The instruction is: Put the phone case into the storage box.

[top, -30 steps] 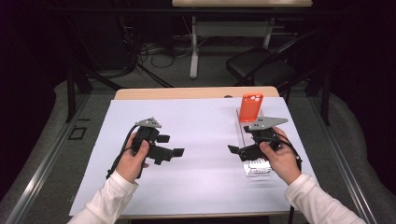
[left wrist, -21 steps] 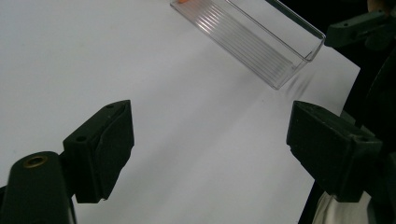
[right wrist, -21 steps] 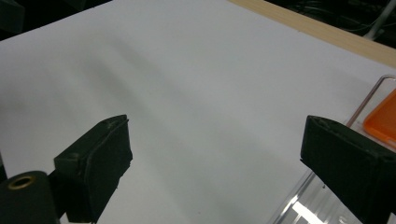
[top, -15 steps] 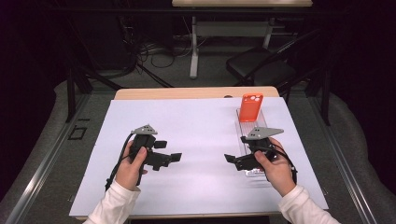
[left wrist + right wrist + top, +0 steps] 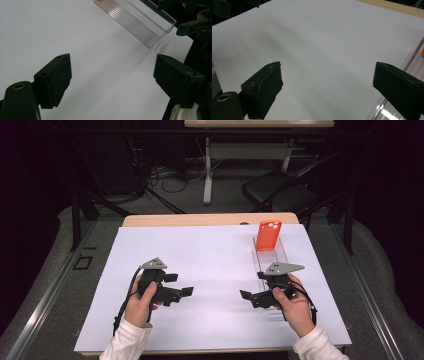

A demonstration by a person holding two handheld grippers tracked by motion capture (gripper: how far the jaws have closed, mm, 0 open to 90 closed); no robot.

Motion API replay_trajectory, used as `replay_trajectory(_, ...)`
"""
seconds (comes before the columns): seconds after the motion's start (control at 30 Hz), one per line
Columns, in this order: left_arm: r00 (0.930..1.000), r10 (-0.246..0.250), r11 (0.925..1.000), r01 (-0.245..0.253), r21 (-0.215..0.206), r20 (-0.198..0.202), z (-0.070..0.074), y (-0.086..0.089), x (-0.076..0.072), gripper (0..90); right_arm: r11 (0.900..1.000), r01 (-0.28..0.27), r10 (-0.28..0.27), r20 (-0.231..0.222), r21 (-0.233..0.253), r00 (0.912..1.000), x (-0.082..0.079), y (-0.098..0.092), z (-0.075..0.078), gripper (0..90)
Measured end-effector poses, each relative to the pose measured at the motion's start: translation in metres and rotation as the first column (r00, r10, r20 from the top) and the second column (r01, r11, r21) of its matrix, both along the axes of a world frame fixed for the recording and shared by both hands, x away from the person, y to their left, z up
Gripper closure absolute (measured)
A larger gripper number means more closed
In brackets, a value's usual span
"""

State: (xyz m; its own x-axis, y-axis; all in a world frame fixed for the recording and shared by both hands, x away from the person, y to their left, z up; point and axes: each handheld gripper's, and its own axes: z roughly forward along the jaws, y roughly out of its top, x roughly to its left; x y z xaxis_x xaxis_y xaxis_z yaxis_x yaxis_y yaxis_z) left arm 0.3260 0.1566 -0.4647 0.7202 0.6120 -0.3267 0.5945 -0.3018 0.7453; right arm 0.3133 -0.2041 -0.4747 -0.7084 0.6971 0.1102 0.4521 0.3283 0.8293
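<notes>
Approach step: my 2 grippers, left gripper [image 5: 186, 292] and right gripper [image 5: 245, 295], both wide and empty; next, likely reaching to the clear tray [image 5: 272, 256] holding an orange phone case [image 5: 269, 234].

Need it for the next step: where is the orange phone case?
In the high view, the orange phone case stands at the far end of the clear tray, on the table's right side, beyond the right gripper.

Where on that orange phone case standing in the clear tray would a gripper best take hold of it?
Probably the upper half of the orange phone case, which stands propped above the far end of the clear tray. It is thin and flat, so jaws closing across its two long side edges should hold best. The right gripper, jaws wide open, is nearer and would come from the near side.
</notes>
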Motion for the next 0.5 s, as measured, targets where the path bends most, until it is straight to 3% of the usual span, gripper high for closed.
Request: replay_trajectory(0.5,1.0000,-0.003,0.9999,0.003,0.010,0.007,-0.011,0.006,-0.004,15.2,0.999,-0.036,0.036,0.018,-0.001,0.9992,-0.009,0.009,-0.012,8.1)
